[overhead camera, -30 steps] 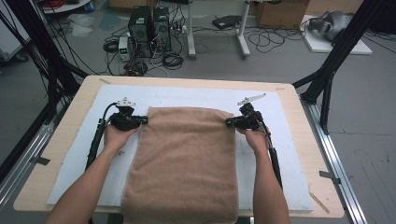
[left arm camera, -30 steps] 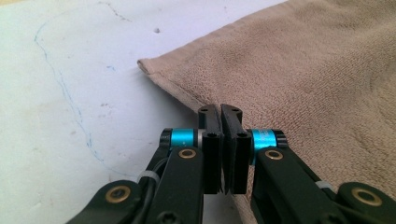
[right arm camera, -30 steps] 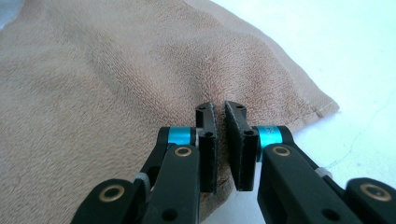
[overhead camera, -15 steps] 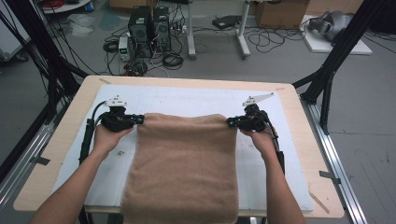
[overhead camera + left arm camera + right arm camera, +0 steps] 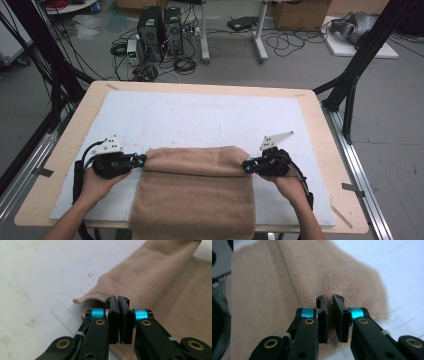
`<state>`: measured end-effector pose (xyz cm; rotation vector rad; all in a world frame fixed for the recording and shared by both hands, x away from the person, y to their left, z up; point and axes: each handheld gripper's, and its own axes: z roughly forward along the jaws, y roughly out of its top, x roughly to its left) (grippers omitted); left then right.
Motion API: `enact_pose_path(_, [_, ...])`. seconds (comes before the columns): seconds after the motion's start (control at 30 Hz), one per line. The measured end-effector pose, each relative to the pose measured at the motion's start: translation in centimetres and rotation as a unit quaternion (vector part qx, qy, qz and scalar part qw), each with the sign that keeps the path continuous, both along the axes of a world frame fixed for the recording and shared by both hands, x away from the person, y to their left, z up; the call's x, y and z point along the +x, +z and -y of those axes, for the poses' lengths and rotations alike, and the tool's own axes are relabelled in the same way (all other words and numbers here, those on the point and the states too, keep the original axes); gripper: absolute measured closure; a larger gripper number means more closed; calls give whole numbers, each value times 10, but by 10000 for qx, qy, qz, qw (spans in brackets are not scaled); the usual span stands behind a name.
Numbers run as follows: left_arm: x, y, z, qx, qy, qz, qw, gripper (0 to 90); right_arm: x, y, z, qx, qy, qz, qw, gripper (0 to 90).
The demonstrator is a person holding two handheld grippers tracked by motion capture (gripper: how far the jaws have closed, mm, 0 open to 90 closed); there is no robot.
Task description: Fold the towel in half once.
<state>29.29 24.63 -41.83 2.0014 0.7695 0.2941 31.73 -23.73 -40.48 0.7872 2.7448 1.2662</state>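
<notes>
High overhead view forward-down; both claw cameras close on shared towel (image 5: 195,192).

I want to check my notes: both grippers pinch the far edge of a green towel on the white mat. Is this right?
Only the colour is wrong: the towel is tan, as the high view shows. The left gripper and right gripper do pinch its far edge on the white mat.

Light wooden table (image 5: 320,117) with a white mat (image 5: 200,120) covering most of the top — wood shows as a border all round. On the mat: 1 tan towel (image 5: 195,200), far edge folded back over itself, near end hanging off the table's front edge.
</notes>
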Motion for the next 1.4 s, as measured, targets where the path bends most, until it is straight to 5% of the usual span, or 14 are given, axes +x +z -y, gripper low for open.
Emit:
enact_pose_path(0.27, [-6, -25, 1, 232, -178, -303, 9991, 858, -10, -29, 0, -11, -18, -257, 9997, 813])
enact_pose_path(0.4, [-2, -15, -1, 108, -119, -300, 9994, 674, -10, -18, 2, 48, -35, -86, 9999, 698])
enact_pose_path(0.5, [5, -3, -1, -13, -36, -245, 9997, 635, -6, -5, 5, 90, -137, 114, 9998, 659])
enact_pose_path(0.73, [36, 11, 10, 136, 235, -102, 9996, 575, 22, 8, 4, 127, -581, 327, 9977, 576])
enact_pose_path(0.83, [48, 5, 18, 198, 281, -248, 9991, 553, 33, 0, -3, -36, -665, 190, 9976, 499])
enact_pose_path(0.93, [58, -9, 27, 497, 201, -643, 9965, 532, 39, -11, -12, -220, -616, 25, 9979, 486])
enact_pose_path(1.03, [62, -18, 30, 603, 62, -903, 9941, 600, 41, -21, -19, -305, -570, -121, 9978, 533])
enact_pose_path(1.13, [61, -15, 30, 574, -44, -780, 9953, 788, 42, -28, -23, -406, -426, -123, 9982, 686])
enact_pose_path(1.2, [60, -13, 28, 562, -49, -740, 9957, 806, 41, -24, -21, -332, -376, -47, 9987, 786])
enact_pose_path(1.4, [52, 1, 21, 251, 30, -473, 9986, 807, 35, -7, -14, -10, -345, 180, 9992, 814])
